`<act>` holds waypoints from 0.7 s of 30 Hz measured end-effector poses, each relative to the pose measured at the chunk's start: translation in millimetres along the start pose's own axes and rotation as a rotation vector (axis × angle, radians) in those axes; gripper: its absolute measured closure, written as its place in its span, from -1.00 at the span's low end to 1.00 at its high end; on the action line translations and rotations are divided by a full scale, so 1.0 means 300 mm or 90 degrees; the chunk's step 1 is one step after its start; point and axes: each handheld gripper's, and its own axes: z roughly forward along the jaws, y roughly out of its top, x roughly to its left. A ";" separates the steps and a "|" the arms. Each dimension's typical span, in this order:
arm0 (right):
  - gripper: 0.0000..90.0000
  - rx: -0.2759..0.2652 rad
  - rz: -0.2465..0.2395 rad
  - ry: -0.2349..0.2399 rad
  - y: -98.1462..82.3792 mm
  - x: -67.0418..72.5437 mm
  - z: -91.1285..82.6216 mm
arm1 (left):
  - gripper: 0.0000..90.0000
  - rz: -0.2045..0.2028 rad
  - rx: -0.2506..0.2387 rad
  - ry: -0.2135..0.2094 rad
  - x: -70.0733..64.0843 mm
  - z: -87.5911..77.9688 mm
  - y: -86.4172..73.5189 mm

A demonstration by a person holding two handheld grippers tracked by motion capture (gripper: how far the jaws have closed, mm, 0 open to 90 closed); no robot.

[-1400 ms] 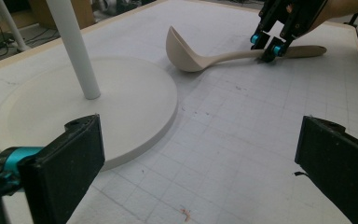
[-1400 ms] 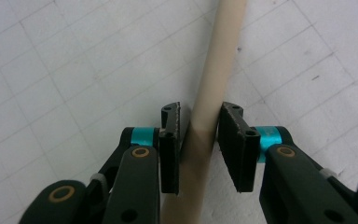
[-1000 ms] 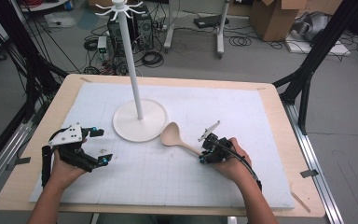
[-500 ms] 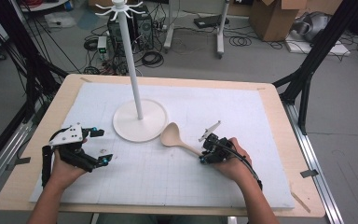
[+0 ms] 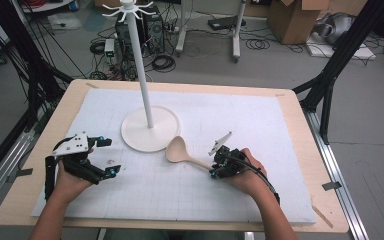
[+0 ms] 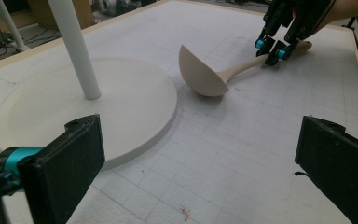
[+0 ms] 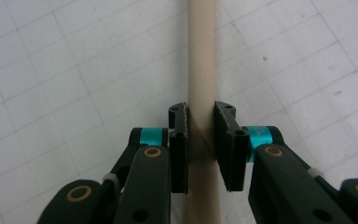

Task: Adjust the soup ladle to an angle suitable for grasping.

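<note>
Two black jaws of the right gripper (image 7: 200,140) press on either side of the wooden spoon (image 5: 187,154), clamped on its handle. The spoon's bowl rests on the white gridded mat (image 5: 260,130), just beside the round base of the white stand (image 5: 150,131). Off to the left, the left gripper (image 5: 105,156) rests on the mat with its jaws spread wide, nothing between them, well apart from the spoon.
</note>
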 end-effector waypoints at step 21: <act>0.70 0.011 -0.094 0.044 0.120 0.078 0.048 | -0.96 0.004 0.002 -0.002 -0.001 -0.002 0.004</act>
